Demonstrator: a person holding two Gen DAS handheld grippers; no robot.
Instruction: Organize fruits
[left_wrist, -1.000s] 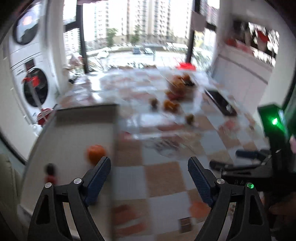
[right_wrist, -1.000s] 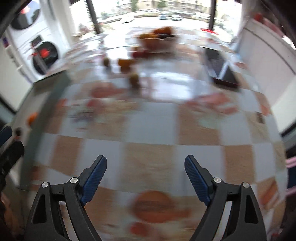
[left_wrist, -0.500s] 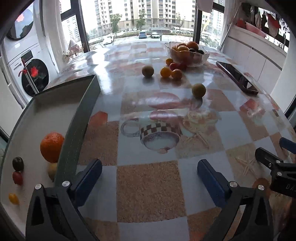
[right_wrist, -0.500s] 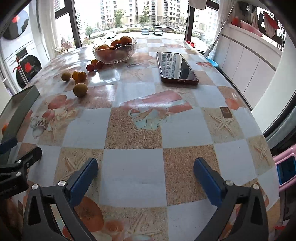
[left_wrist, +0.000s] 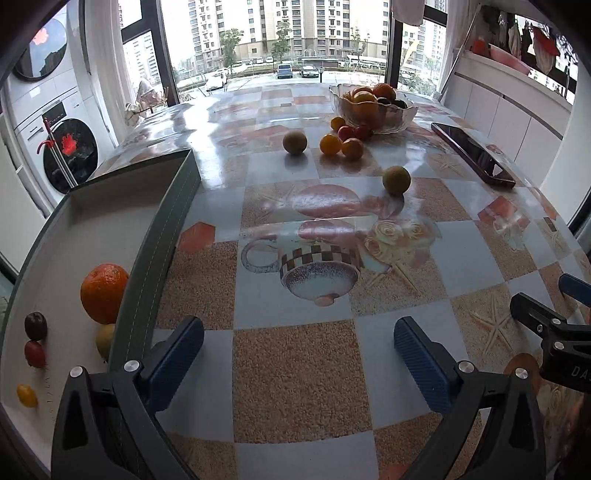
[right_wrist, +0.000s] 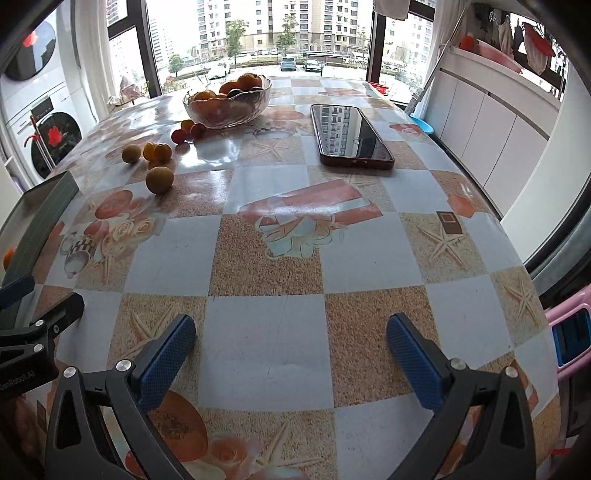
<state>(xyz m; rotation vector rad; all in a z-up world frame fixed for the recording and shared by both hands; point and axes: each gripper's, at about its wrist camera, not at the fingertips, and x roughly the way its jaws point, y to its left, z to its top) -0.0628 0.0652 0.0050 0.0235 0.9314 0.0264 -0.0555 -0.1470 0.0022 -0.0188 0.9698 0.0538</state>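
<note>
My left gripper (left_wrist: 298, 350) is open and empty, low over the table's near edge. My right gripper (right_wrist: 291, 347) is open and empty to its right. A grey tray (left_wrist: 166, 221) on the left holds an orange (left_wrist: 104, 292), a dark plum (left_wrist: 35, 325), a red tomato (left_wrist: 35, 353), a small yellow fruit (left_wrist: 27, 395) and a yellow-green fruit (left_wrist: 105, 339). Loose fruits lie far ahead: a greenish round fruit (left_wrist: 396, 180), another (left_wrist: 294, 142), small oranges (left_wrist: 330, 144) and red tomatoes (left_wrist: 346, 132). A glass bowl (left_wrist: 373, 110) holds more fruit.
A phone (right_wrist: 349, 131) in a red case lies on the far right of the patterned tablecloth (right_wrist: 266, 258). Washing machines (left_wrist: 55, 140) stand to the left. White cabinets (right_wrist: 491, 133) run along the right. A pink object (right_wrist: 569, 332) sits off the table's right edge.
Both views went from blurred to sharp as the grippers settled. Both grippers stay open and empty, and the fruits have not moved.
</note>
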